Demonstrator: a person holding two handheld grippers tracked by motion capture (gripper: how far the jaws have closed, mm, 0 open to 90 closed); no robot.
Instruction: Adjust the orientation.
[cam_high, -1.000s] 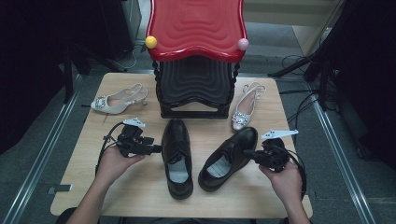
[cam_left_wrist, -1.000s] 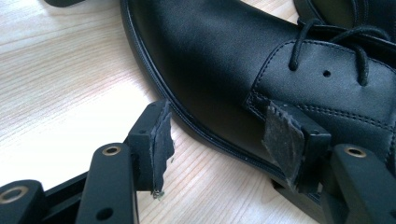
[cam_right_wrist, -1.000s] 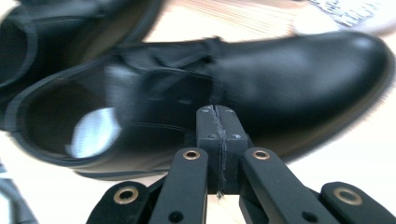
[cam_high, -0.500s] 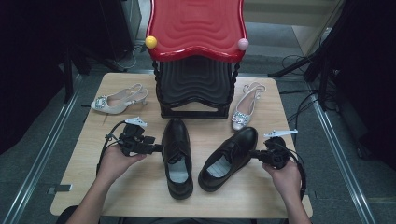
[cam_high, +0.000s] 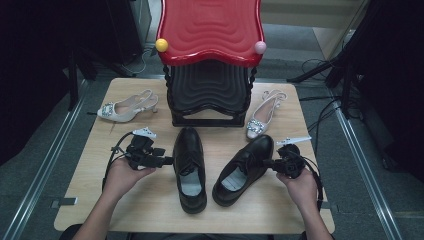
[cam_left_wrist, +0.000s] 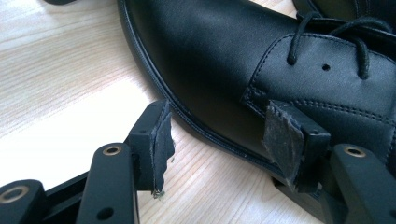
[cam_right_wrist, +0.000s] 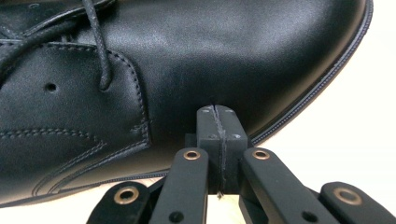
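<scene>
High view: two black lace-up shoes lie at the centre of the wooden table (cam_high: 150, 210), the left shoe (cam_high: 189, 167) straight, the right shoe (cam_high: 244, 169) angled, both empty inside. Behind them stands a red-topped black rack (cam_high: 210, 55), a pale heeled sandal (cam_high: 124, 107) at its left. Left gripper view: the left gripper (cam_left_wrist: 217, 140) has its jaws apart beside the shoe's sole edge. Right gripper view: the right gripper (cam_right_wrist: 216, 112) has its jaws pressed together, tips against the leather.
</scene>
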